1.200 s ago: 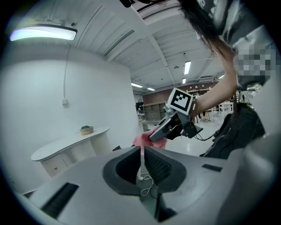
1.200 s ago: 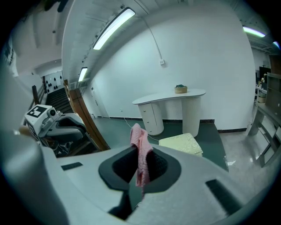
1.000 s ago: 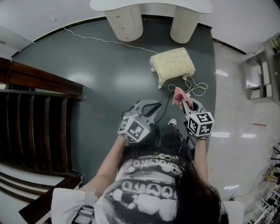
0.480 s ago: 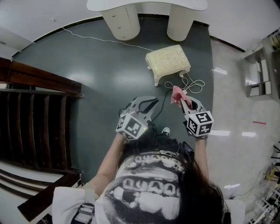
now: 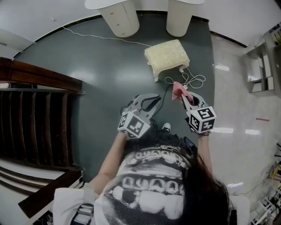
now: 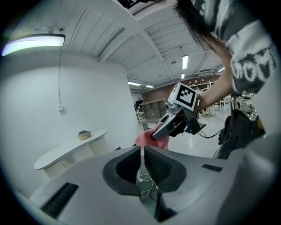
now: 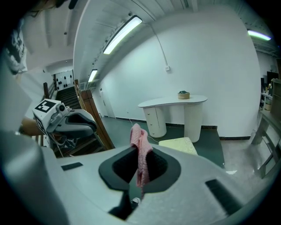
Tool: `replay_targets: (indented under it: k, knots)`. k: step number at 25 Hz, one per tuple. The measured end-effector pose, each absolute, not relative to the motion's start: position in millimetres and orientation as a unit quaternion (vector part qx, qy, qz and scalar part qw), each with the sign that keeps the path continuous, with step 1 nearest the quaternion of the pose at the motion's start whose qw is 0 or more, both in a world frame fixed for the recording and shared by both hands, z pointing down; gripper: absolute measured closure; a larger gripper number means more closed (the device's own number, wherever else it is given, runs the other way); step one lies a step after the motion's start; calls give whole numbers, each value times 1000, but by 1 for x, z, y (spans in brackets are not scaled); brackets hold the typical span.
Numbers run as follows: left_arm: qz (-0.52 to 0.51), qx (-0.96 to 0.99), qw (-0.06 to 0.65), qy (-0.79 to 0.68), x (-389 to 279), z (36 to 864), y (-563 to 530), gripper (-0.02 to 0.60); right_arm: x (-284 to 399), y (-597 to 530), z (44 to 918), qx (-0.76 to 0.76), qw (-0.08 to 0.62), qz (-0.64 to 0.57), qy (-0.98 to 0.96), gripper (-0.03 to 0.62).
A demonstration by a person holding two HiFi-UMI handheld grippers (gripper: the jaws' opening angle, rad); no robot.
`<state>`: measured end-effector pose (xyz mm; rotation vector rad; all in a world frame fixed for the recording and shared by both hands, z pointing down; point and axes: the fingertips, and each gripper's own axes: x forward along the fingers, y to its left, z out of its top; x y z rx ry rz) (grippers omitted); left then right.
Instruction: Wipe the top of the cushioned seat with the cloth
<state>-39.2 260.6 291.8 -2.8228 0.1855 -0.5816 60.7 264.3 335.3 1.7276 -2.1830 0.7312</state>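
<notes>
The cushioned seat (image 5: 167, 53), cream with short white legs, stands on the dark green floor ahead of me; in the right gripper view the seat (image 7: 178, 145) shows beyond the jaws. My right gripper (image 5: 181, 94) is shut on a pink cloth (image 5: 178, 90), held in the air short of the seat. That cloth (image 7: 139, 151) stands up from the right gripper (image 7: 139, 165) and hangs down between its jaws. My left gripper (image 5: 151, 100) is beside it at the left, shut with nothing in it (image 6: 142, 151). Neither gripper touches the seat.
A white console table (image 5: 131, 13) on two round pedestals stands against the wall behind the seat. A white cable (image 5: 189, 81) lies coiled on the floor near the seat. A dark wooden staircase (image 5: 35, 110) fills the left. Metal shelving (image 5: 263, 66) is at the right on pale tiles.
The seat and table have slid up and a little left in the head view. Both grippers hold about the same place, the cloth still in the right one.
</notes>
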Motion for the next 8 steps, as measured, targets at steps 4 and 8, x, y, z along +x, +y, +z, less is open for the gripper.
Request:
replay_targets:
  k: [4,8]
  knots:
    - [-200,-969,128,63,-33,292,267,557,64,267,335,592,137,245,-756,582]
    - [-200,-969,130,62,-26,296,268,557,75,265,339,598,139,240,-752,582]
